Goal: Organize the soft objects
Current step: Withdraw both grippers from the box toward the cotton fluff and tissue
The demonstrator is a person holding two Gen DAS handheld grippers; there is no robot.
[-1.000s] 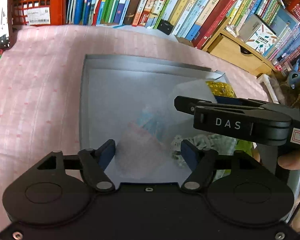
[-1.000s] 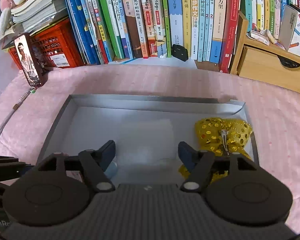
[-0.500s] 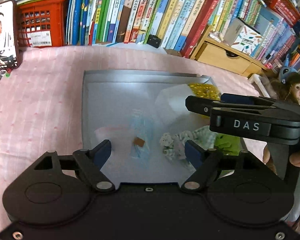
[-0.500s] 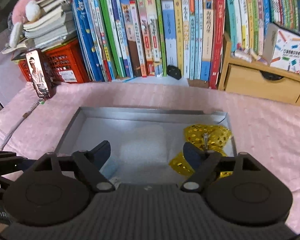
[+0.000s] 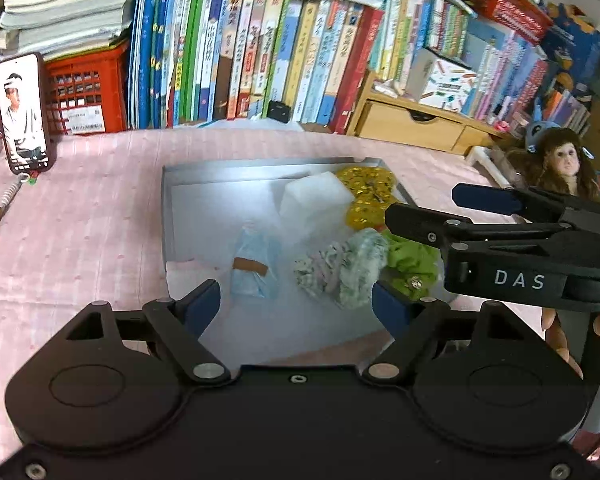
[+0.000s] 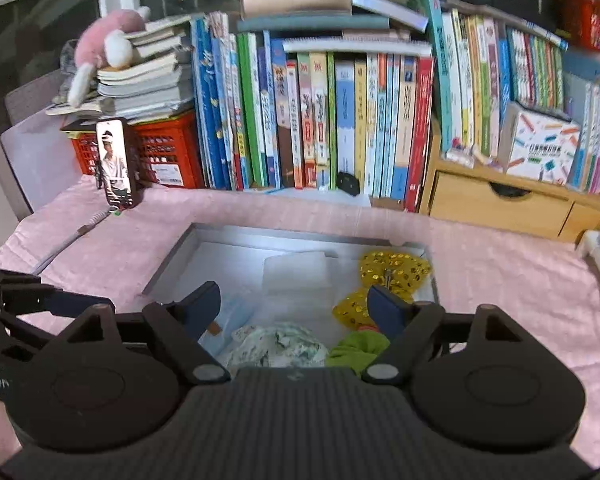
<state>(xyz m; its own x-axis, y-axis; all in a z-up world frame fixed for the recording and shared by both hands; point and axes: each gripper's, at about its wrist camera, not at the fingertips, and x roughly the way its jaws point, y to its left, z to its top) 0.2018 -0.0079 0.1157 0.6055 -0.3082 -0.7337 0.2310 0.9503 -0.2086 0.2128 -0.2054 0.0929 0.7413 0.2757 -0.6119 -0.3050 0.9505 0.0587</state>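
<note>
Your left gripper [image 5: 296,300] and right gripper [image 6: 296,304] hang spread and empty over the tray's [image 5: 168,200] near edge. Nearest lie the scrunchie [image 5: 340,268] and blue packet [image 5: 254,264]; beyond, the foam block [image 5: 314,200]. Drop straight onto 1 item, pinching its middle.

Below my fingers the shallow grey rectangular tray [image 5: 168,200] sits on the pink cloth, holding all the soft things. A white foam block [image 5: 314,200] lies toward its far side, with two gold sequinned bows [image 5: 368,192] just beside it at the far right corner. Nearer me, a pale blue folded face mask [image 5: 254,264] lies flat, a white-and-green patterned scrunchie [image 5: 342,268] rests beside it, touching a lime green fabric scrunchie [image 5: 414,260] at the right edge.
</note>
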